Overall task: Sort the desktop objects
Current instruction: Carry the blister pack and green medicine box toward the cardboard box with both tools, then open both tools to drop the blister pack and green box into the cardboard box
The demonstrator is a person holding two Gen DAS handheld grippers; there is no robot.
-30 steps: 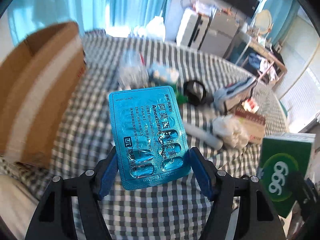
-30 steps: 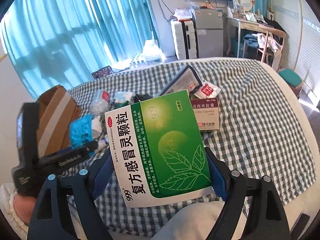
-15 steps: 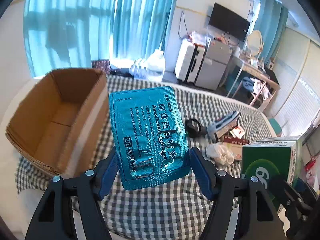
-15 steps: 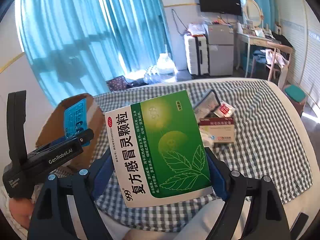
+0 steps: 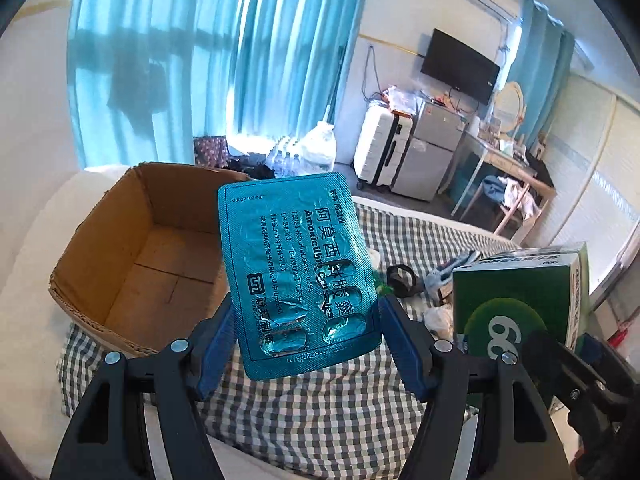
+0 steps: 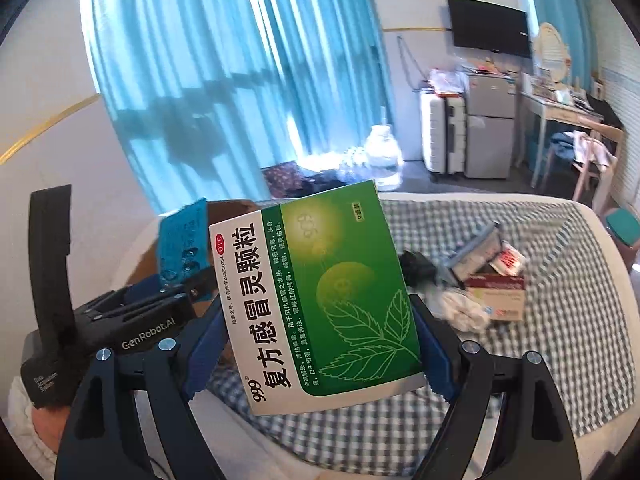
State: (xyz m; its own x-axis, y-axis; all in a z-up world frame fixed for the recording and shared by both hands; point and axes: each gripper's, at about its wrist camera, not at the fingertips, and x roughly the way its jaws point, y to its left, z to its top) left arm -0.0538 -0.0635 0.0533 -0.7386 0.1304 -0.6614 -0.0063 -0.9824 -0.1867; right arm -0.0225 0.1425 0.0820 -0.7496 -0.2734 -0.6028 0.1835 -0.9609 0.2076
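Blue foil pill sheet (image 5: 298,272) sits squeezed between the blue pads of the left tongs (image 5: 306,344), standing up in the air. Green and white cardboard medicine box (image 6: 316,300) is pinched the same way in the right tongs (image 6: 320,344). Both tongs are closed just as far as the things they hold.

It looks like the carrying step: two things are picked up and need a home. Open brown cardboard box (image 5: 132,264) sits just past the left tongs, a bit to their left, and it looks empty. Next, I think, the left tongs go over the box and let the pill sheet drop in, then the right tongs do the same.

The left view looks right down into the brown box. The right view hides most of it behind the green box, but shows more of the mess on the checked cloth (image 6: 560,320): a red and white packet (image 6: 496,296) and crumpled white stuff (image 6: 460,312), off to the right of the right tongs.
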